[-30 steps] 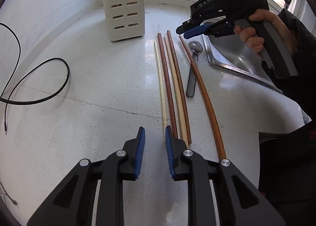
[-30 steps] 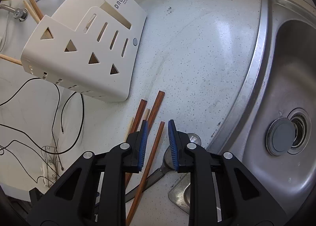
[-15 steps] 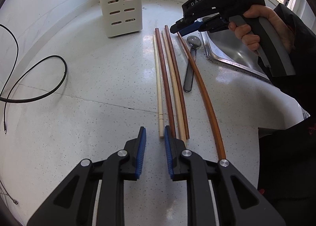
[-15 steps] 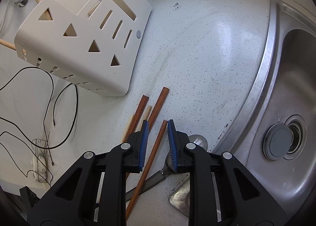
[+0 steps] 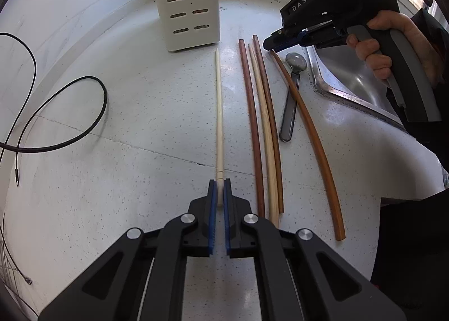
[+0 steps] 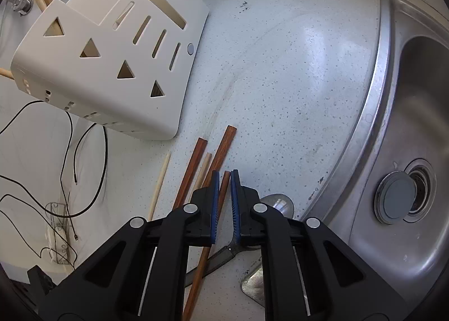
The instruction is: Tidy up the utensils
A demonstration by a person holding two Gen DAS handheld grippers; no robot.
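Cream chopstick (image 5: 219, 113) in left gripper (image 5: 220, 183) jaws, brown chopstick (image 6: 216, 217) in right gripper (image 6: 225, 177)

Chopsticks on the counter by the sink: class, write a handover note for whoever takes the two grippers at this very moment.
Left gripper: jaws shut on the near end of the pale chopstick, now apart from the rest.
Right gripper: jaws shut on the far tip of the orange-brown chopstick.
Still lying on the counter: two dark chopsticks with a tan one between them, and the spoon beside the sink.
Done: a few sticks already stand in the white holder.
Left: put both held chopsticks in the holder, then the rest.
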